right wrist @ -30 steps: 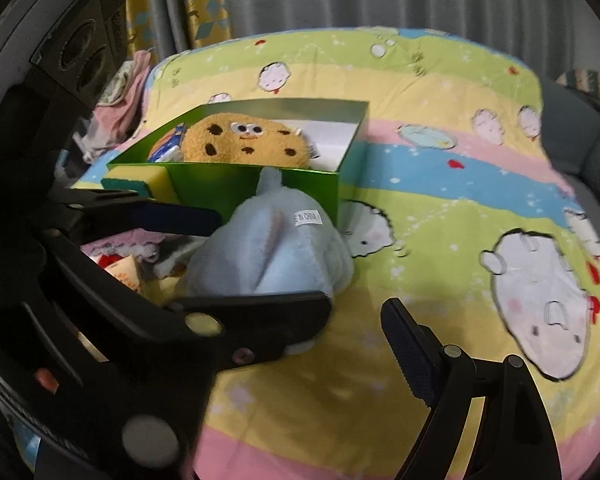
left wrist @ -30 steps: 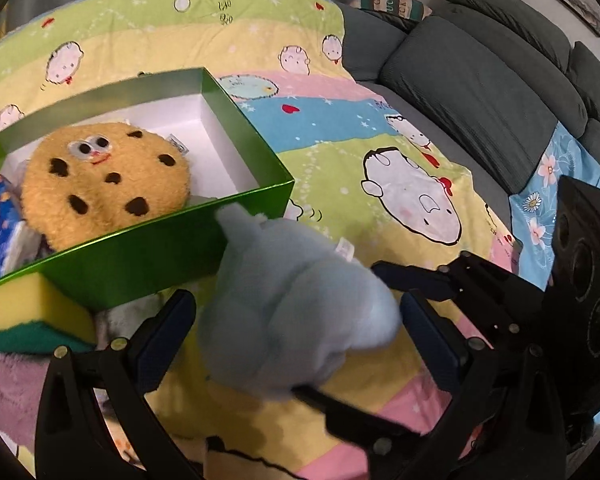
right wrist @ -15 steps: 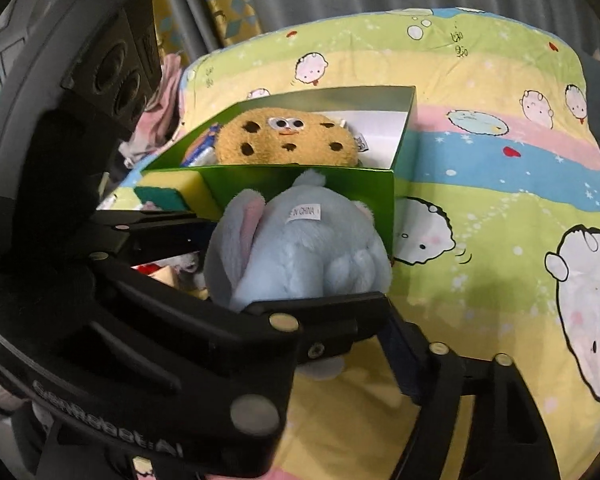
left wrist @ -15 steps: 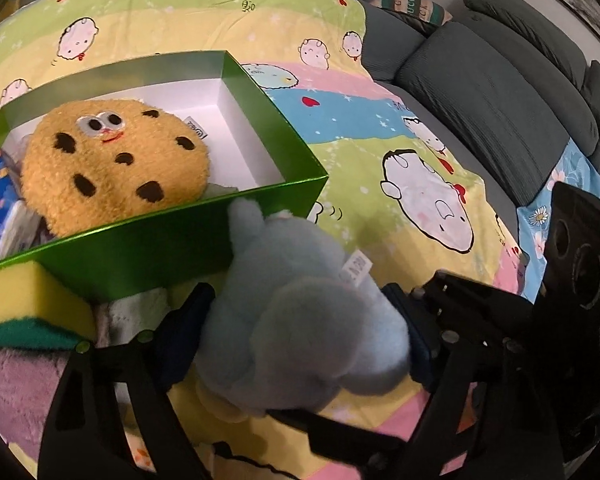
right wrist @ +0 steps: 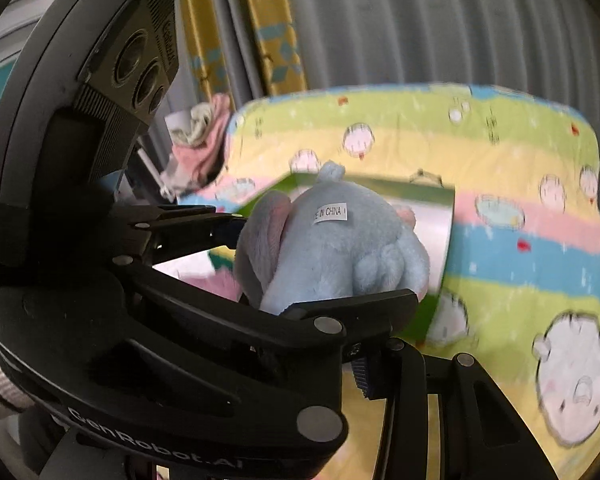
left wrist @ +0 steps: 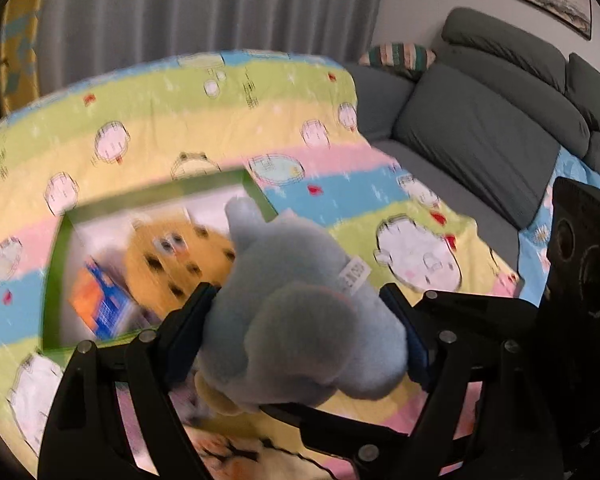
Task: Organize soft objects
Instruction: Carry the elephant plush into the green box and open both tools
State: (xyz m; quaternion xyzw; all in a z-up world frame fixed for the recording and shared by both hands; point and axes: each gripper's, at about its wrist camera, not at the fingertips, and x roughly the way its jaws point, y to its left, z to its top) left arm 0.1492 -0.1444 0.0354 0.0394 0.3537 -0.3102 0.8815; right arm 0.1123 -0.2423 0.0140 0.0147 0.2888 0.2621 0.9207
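My left gripper [left wrist: 300, 328] is shut on a light blue plush elephant [left wrist: 300, 312] and holds it up above the near edge of a green box [left wrist: 56, 264]. The box holds a cookie plush [left wrist: 180, 256] and a blue-orange packet [left wrist: 100, 308]. In the right wrist view the elephant [right wrist: 340, 252] hangs between the left gripper's fingers [right wrist: 196, 232], in front of the green box [right wrist: 444, 256]. The right gripper's one visible finger [right wrist: 364, 376] sits low, below the left gripper's body; its other finger is hidden.
A striped cartoon blanket [left wrist: 260, 112] covers the surface. A grey sofa [left wrist: 480, 136] stands at the right. Grey curtains [right wrist: 420, 24] hang behind. A pile of pink cloth [right wrist: 200, 148] lies off the blanket's far left. Soft items [left wrist: 220, 400] lie under the elephant.
My left gripper closed on the elephant and lifted it up off the blanket toward the box. The views tilted up and blurred with the motion.
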